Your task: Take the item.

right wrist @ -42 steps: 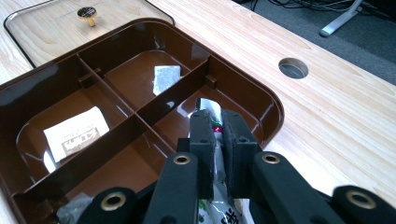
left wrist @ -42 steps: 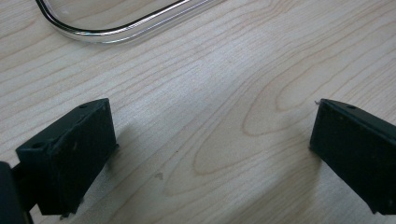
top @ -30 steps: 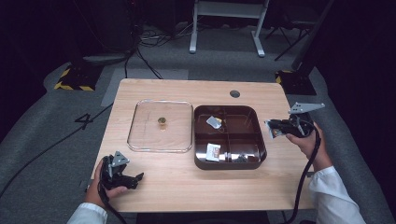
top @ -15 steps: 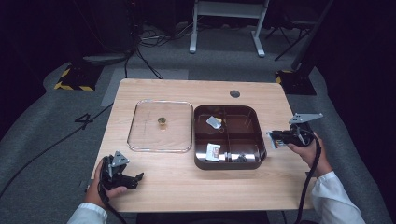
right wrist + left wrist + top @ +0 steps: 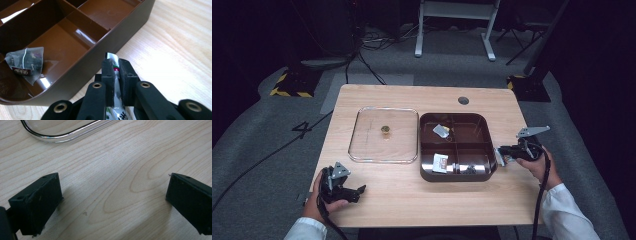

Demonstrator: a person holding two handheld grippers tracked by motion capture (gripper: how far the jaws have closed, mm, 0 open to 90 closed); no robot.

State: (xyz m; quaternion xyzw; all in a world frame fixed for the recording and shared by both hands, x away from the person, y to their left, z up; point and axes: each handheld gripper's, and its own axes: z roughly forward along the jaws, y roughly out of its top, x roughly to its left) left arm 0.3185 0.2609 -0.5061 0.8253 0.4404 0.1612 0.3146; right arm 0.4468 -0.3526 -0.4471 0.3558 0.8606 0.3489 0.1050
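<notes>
Wooden table (image 5: 412, 210) showed the right gripper (image 5: 502, 156), clenched on a sachet (image 5: 113, 65), lowered beside the brown tray (image 5: 427, 172), nearing placement.

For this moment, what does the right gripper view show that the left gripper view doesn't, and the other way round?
Right gripper view: the right tongs shut on a small packet, beside the brown tray whose near compartment holds a tea bag.

Left gripper view: the left tongs wide open with nothing between them, and the curved corner of the clear lid.

Both: the light wooden table beneath the tongs.
</notes>
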